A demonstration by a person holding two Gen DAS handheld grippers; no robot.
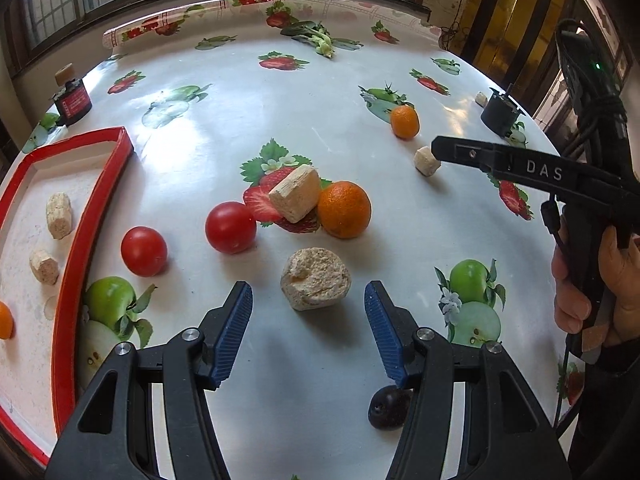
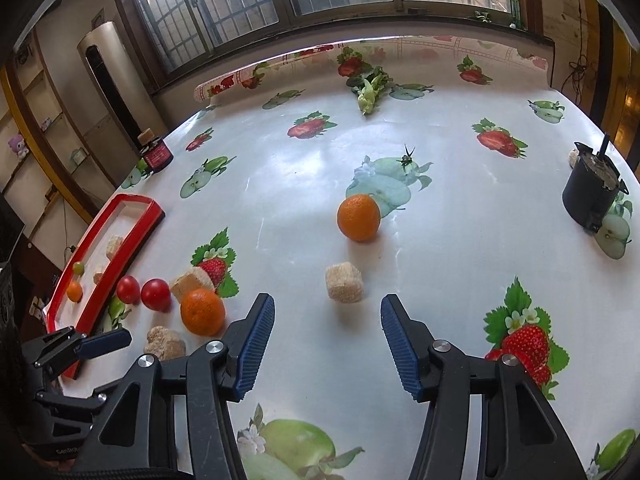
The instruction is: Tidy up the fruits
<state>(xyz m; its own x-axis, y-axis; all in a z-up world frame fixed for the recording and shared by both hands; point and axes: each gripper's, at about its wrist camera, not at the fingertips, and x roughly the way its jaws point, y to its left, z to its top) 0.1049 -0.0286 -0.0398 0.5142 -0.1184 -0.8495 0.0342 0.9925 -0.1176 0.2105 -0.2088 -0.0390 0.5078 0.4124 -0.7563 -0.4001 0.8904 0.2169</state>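
Hand-held gripper [image 1: 308, 300] over fruit-print tablecloth [image 1: 280, 120]; barred windows [image 2: 240, 0] behind.

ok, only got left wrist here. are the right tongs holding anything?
Observer: No. Right tongs are open and empty. A beige chunk sits on the table just ahead of the tips, touching neither pad.
Operator: the tray runs off my edge. anything in it I'm missing?
Observer: Yes, a small green-red fruit lies in the red tray, just beyond the small orange.
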